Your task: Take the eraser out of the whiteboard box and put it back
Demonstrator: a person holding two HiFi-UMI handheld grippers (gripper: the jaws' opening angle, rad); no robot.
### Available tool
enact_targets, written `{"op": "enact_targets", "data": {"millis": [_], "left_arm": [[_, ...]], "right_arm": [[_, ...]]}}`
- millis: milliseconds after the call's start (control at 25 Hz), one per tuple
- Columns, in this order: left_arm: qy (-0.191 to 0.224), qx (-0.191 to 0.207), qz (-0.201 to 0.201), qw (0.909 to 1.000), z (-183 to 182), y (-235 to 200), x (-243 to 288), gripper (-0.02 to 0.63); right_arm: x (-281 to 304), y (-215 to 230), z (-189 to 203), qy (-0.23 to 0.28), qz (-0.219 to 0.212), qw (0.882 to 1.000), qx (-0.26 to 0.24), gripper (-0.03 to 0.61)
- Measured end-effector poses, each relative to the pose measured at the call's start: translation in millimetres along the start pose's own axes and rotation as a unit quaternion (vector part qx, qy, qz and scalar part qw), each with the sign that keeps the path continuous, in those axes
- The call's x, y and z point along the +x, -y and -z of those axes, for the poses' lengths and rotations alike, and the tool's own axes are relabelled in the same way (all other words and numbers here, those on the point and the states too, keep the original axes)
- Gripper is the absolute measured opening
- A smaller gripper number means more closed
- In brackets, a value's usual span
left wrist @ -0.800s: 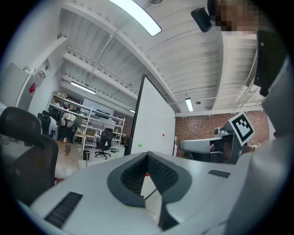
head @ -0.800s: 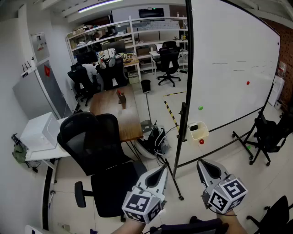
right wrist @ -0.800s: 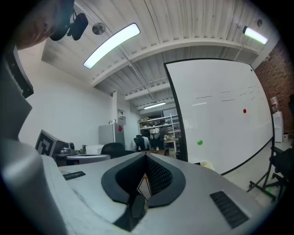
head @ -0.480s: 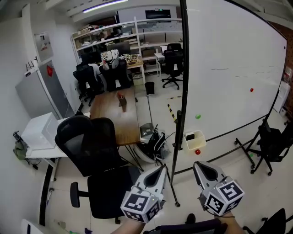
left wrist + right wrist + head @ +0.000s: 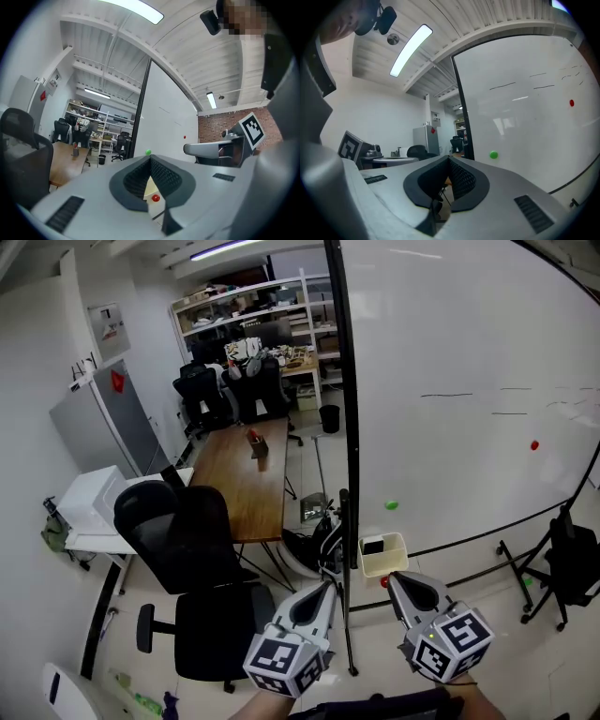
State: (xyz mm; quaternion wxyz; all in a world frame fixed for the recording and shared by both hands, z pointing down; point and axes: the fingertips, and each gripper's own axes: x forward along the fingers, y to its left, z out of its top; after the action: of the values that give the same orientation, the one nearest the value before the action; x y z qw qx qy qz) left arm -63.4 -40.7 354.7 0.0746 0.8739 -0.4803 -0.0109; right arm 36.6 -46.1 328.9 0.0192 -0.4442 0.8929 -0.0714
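A cream whiteboard box (image 5: 384, 557) hangs at the lower edge of the big whiteboard (image 5: 469, 381), with the dark eraser (image 5: 373, 546) standing in it. Both grippers are held level, low in the head view, a short way in front of the box. My left gripper (image 5: 328, 587) is shut and empty; in the left gripper view its tips (image 5: 150, 159) meet, and the box (image 5: 150, 188) shows through the gap below them. My right gripper (image 5: 396, 577) is shut with nothing in it, its tips (image 5: 449, 161) closed together.
A red magnet (image 5: 384, 582) sits just under the box, a green magnet (image 5: 391, 505) above it, another red one (image 5: 534, 444) far right. The board's black frame post (image 5: 345, 446) stands ahead. A black office chair (image 5: 183, 540) and wooden table (image 5: 242, 474) are to the left.
The view has drawn nearer the whiteboard and swung right, so the box and eraser now sit closer to the gripper tips. Both grippers keep the same shut pose.
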Motion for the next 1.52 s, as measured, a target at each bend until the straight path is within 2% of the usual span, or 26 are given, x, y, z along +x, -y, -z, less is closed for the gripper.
{"op": "enact_targets", "data": {"millis": [200,360,520,720,840,1000,1080,1200,1280,1400,1480,1520], "left_arm": [[-0.001,0.001,-0.033,0.9995,-2,11,35,0.028],[-0.011,-0.002,-0.032,0.9994,-1,10,61,0.028],[-0.018,0.009,-0.014,0.9997,-4,-12,81,0.027],[-0.02,-0.01,0.018,0.9996,-9,-53,95,0.028],[-0.026,-0.003,0.04,0.9989,-5,-69,106,0.026],[-0.027,-0.001,0.044,0.9987,3,-88,120,0.028],[-0.025,-0.005,0.034,0.9991,3,-90,130,0.026],[-0.013,0.001,-0.004,0.9999,-5,-91,138,0.028],[-0.01,-0.003,-0.016,0.9998,-4,-87,142,0.028],[-0.013,-0.017,-0.025,0.9994,3,-82,154,0.028],[-0.015,-0.028,-0.036,0.9989,8,-83,159,0.026],[-0.018,-0.03,-0.04,0.9986,12,-84,161,0.028]], "right_arm": [[11,35,-4,-0.01,-0.032,0.999,-0.003,0.021],[27,59,-6,-0.012,-0.032,0.999,0.005,0.021],[58,72,-6,-0.014,0.002,1.0,0.003,0.021],[104,73,-3,-0.023,0.037,0.999,0.0,0.021],[124,80,1,-0.02,0.058,0.998,0.01,0.021],[144,90,10,-0.024,0.071,0.997,0.012,0.021],[150,102,10,-0.023,0.071,0.997,0.012,0.023],[151,116,7,-0.026,0.066,0.997,0.011,0.025],[150,123,7,-0.034,0.056,0.998,0.007,0.115],[151,139,18,-0.049,0.052,0.997,0.012,0.124],[156,145,33,-0.067,0.045,0.997,0.017,0.164],[158,146,41,-0.077,0.042,0.996,0.018,0.164]]}}
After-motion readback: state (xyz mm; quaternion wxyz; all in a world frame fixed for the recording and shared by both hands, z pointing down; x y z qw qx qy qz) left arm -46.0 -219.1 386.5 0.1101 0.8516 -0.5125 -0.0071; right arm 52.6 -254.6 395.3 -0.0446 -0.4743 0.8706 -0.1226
